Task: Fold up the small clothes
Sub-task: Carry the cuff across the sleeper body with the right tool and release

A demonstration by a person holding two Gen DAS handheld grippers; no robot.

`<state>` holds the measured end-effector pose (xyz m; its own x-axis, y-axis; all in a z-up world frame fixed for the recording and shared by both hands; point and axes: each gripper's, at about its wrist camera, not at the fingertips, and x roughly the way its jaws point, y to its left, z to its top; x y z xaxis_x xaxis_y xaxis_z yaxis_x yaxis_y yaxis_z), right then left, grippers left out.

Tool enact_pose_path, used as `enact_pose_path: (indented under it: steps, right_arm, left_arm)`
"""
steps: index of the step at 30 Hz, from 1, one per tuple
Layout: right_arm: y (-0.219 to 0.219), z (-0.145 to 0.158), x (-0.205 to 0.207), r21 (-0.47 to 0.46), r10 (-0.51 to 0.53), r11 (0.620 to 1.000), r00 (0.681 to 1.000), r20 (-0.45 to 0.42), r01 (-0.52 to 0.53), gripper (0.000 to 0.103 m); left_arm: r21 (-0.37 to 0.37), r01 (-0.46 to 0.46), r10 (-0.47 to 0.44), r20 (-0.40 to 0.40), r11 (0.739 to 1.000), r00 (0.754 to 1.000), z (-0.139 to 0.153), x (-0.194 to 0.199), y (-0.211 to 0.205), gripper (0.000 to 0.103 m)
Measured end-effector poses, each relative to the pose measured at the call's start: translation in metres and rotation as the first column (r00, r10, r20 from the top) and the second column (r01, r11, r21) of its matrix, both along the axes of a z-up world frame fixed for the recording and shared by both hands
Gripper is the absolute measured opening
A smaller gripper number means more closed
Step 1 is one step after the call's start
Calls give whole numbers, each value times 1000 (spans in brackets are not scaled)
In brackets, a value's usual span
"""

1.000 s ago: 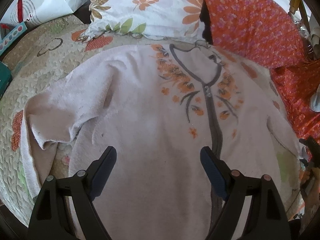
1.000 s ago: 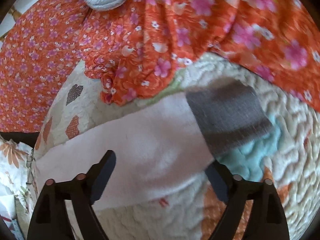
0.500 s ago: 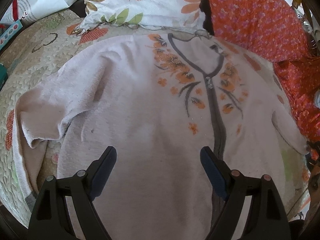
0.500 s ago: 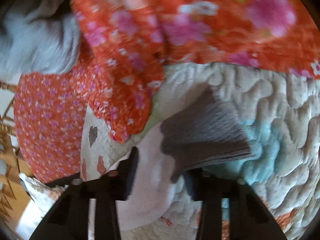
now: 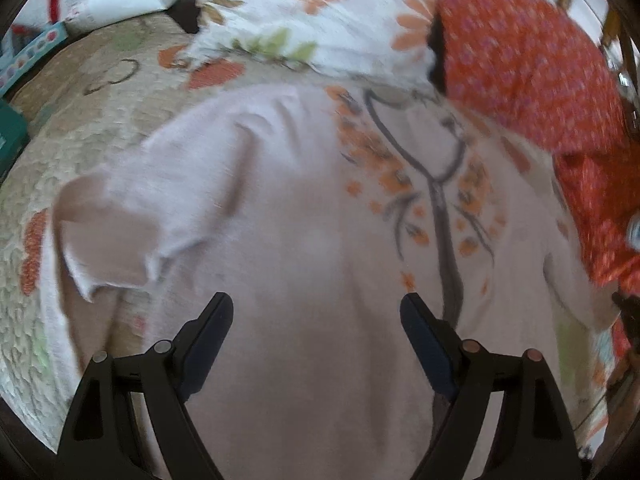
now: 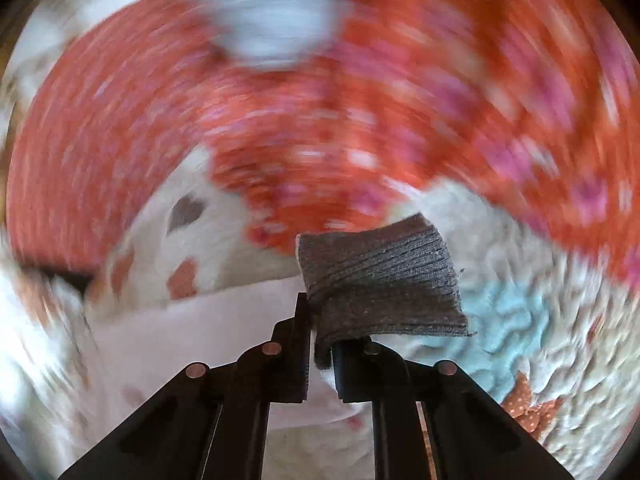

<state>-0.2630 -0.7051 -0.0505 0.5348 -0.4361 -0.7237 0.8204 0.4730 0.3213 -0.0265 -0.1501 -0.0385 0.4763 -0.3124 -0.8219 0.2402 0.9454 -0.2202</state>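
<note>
We take the pale pink zip-front garment as our landmark; it lies spread flat, front up, on the quilted bedspread, collar toward the floral pillow. At the garment's left edge one sleeve is bunched and turned back on itself, so that side is not yet squared for a fold. Our left gripper hovers over the garment's lower body with its jaws spread wide and nothing between them; we judge it is waiting to pin or take the cloth once the other side is ready. Right of the zip, the other sleeve runs off toward the orange flowered fabric. There our right gripper is clamped tight on that sleeve's grey ribbed cuff, which stands up off the bedspread, probably so the sleeve can be carried back across the garment's chest.

A second ago the cuff lay flat on the quilt between wide-open right jaws; these have since closed on it and lifted it. The left gripper's spread is unchanged, and the garment sits slightly shifted in its view.
</note>
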Motion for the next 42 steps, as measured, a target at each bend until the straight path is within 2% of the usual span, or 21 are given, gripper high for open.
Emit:
enact_pose_path:
  steps: [1, 3, 6, 10, 16, 21, 26, 29, 30, 31, 32, 34, 36, 38, 40, 42]
  right_arm:
    - [19, 9, 20, -41, 72, 996, 997, -23, -73, 10]
    - [44, 17, 44, -55, 162, 985, 986, -26, -164, 10]
    - [98, 26, 99, -55, 324, 944, 946, -31, -325, 10]
    - [180, 28, 172, -53, 508, 859, 860, -53, -510, 10]
    - [318, 13, 266, -25, 709, 700, 699, -87, -713, 9]
    - [401, -7, 308, -14, 784, 608, 603, -147, -794, 9]
    - [455, -27, 336, -22, 815, 543, 534, -225, -839, 10]
    - [481, -32, 343, -7, 851, 477, 464, -247, -879, 15]
    - [488, -32, 345, 5, 869, 446, 432, -242, -895, 17]
    - [494, -31, 345, 23, 887, 417, 402, -227, -908, 28]
    - [499, -28, 344, 46, 909, 387, 372, -190, -921, 31]
    - [501, -19, 338, 76, 937, 341, 333, -102, -937, 32]
    - [496, -8, 333, 73, 941, 338, 335, -54, -938, 34]
    - [484, 2, 330, 33, 921, 388, 385, -64, -921, 34]
    - [475, 1, 331, 10, 889, 445, 440, -127, -895, 34]
    - [470, -8, 334, 7, 871, 467, 458, -177, -884, 34]
  left_arm:
    - [-12, -17, 17, 3, 1000, 1000, 4, 3, 7, 85]
    - [-53, -74, 75, 13, 996, 997, 16, 12, 32, 85]
    - [-101, -154, 158, 29, 983, 987, 35, 23, 68, 85]
    - [-148, -276, 287, 60, 950, 956, 58, 33, 122, 85]
    - [-189, -424, 446, 95, 886, 890, 78, 37, 189, 85]
    - [-241, -473, 502, 73, 847, 862, 79, 39, 223, 85]
    - [-255, -485, 515, 66, 837, 854, 80, 39, 233, 85]
    - [-263, -493, 524, 55, 829, 850, 79, 39, 236, 85]
    - [-265, -496, 526, 52, 827, 849, 79, 39, 237, 85]
    - [-270, -498, 528, 46, 824, 848, 78, 39, 238, 85]
    - [-274, -499, 528, 42, 822, 848, 78, 39, 239, 85]
    - [-277, -503, 531, 33, 819, 847, 77, 39, 240, 85]
    - [-278, -508, 536, 26, 815, 844, 76, 40, 240, 85]
    - [-282, -511, 538, 21, 812, 843, 75, 40, 240, 85]
    - [-277, -511, 538, 24, 814, 843, 75, 40, 240, 85]
    - [-270, -511, 538, 29, 816, 843, 75, 40, 241, 85]
